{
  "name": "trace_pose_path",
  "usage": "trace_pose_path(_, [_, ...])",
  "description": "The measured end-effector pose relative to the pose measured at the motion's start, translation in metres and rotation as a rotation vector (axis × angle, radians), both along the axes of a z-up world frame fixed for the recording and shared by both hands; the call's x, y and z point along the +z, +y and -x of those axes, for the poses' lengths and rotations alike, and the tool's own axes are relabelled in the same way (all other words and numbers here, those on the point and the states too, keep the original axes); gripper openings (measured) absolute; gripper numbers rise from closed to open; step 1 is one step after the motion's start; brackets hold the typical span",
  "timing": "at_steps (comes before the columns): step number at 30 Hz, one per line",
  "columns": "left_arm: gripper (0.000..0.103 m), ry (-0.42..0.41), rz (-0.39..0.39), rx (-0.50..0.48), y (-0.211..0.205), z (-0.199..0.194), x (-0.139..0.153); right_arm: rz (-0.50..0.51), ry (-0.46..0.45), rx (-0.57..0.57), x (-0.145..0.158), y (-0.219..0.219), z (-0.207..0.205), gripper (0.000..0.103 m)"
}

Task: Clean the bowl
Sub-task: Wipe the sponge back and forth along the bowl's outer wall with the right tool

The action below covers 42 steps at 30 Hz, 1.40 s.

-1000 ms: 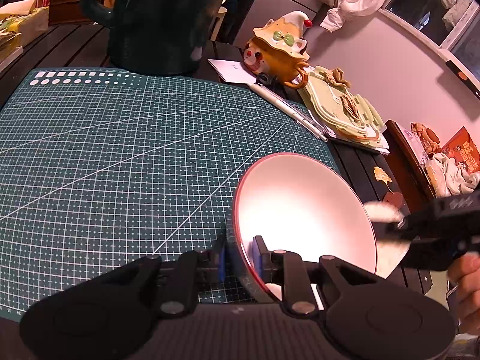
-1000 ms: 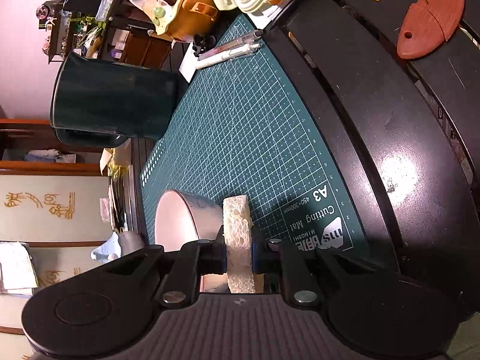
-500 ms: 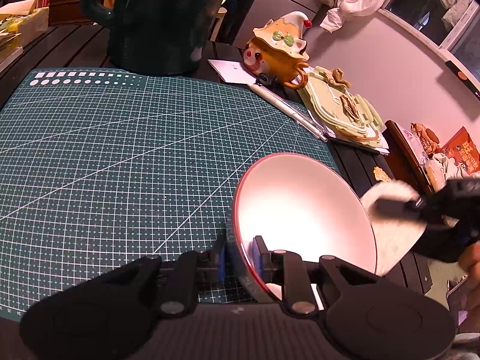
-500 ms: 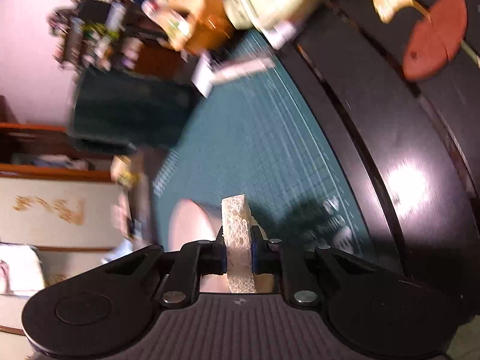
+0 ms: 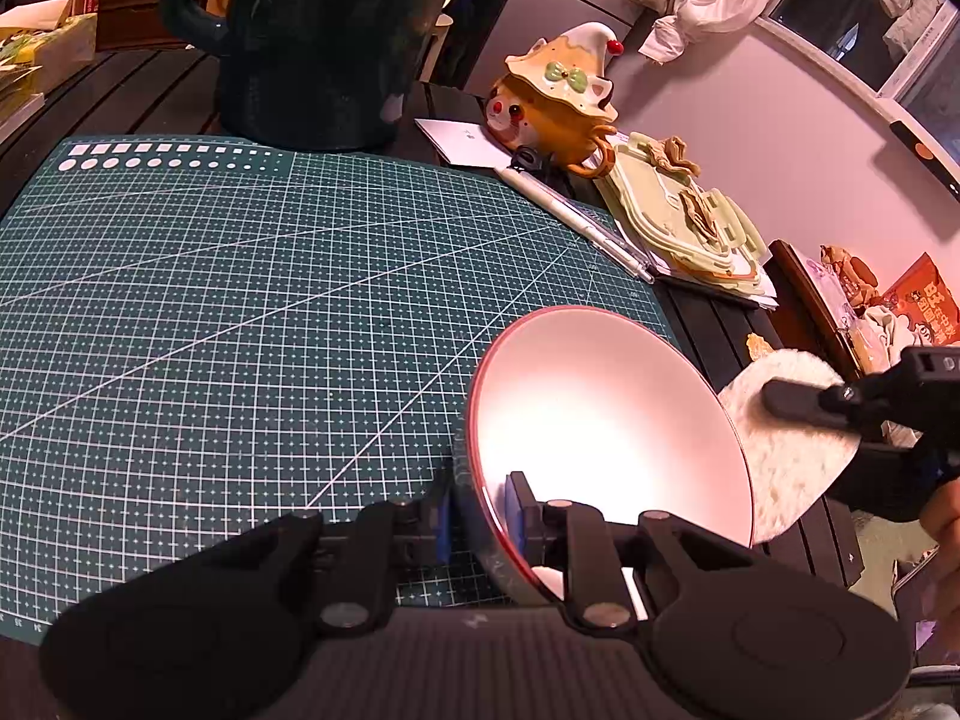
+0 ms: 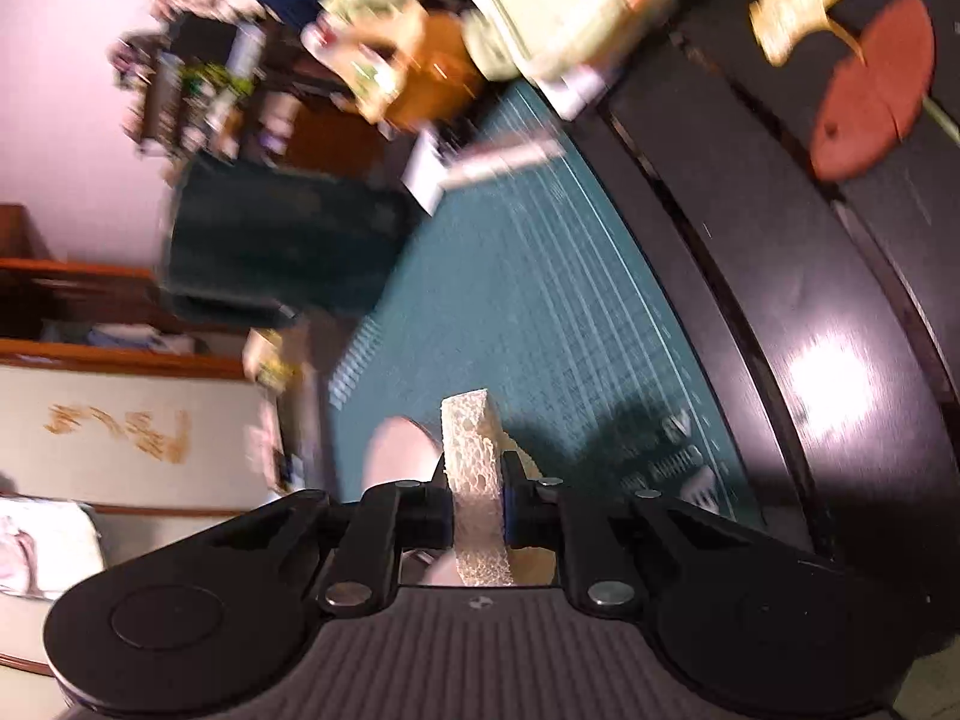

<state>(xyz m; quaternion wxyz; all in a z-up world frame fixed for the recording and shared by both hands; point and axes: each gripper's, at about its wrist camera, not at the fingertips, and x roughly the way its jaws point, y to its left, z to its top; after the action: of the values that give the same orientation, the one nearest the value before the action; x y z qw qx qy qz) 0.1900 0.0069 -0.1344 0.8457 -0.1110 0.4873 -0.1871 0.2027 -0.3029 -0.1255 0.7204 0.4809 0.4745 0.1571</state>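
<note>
Left tongs (image 5: pixel 477 510) clamp bowl (image 5: pixel 606 414); right tongs (image 6: pixel 477 501) clamp sponge (image 6: pixel 474 480).

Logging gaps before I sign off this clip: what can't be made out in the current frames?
- Whether the sponge touches the bowl: left wrist view, the bowl's rim hides the contact.
- Bowl's outer wall and base: left wrist view, facing away; the left gripper covers the clamped rim.
- Objects at the table's far end: right wrist view, motion blur.
- Bowl in right wrist view: mostly behind the sponge and the right gripper.
</note>
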Motion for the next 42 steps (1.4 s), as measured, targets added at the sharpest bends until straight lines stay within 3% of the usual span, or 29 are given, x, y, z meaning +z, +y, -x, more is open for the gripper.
trace_pose_path(7, [0.019, 0.001, 0.002, 0.000, 0.000, 0.000, 0.000, 0.072, 0.094, 0.071, -0.017, 0.016, -0.006, 0.013])
trace_pose_path(12, [0.019, 0.001, 0.002, -0.001, -0.001, 0.000, 0.000, 0.002, 0.013, 0.009, -0.003, 0.002, 0.000, 0.013])
trace_pose_path(14, [0.019, 0.002, 0.002, -0.001, -0.001, 0.000, 0.000, 0.026, 0.015, 0.019, -0.002, 0.004, -0.001, 0.013])
trace_pose_path(18, [0.019, 0.003, 0.004, -0.002, 0.001, -0.001, 0.001, 0.090, 0.112, 0.095, -0.018, 0.018, -0.005, 0.013])
trace_pose_path(23, [0.019, 0.002, 0.003, -0.001, 0.000, -0.001, 0.001, 0.036, 0.029, 0.032, -0.001, 0.005, -0.001, 0.013])
trace_pose_path(27, [0.019, 0.000, 0.003, 0.000, -0.001, 0.000, 0.000, 0.025, 0.017, 0.020, 0.000, 0.002, -0.001, 0.013])
trace_pose_path(33, [0.019, 0.001, 0.004, 0.001, 0.001, 0.001, 0.000, 0.073, 0.112, 0.083, -0.017, 0.015, -0.007, 0.013])
trace_pose_path(42, [0.019, 0.002, 0.005, 0.001, 0.001, -0.001, 0.001, -0.017, -0.004, -0.012, 0.002, -0.005, 0.002, 0.013])
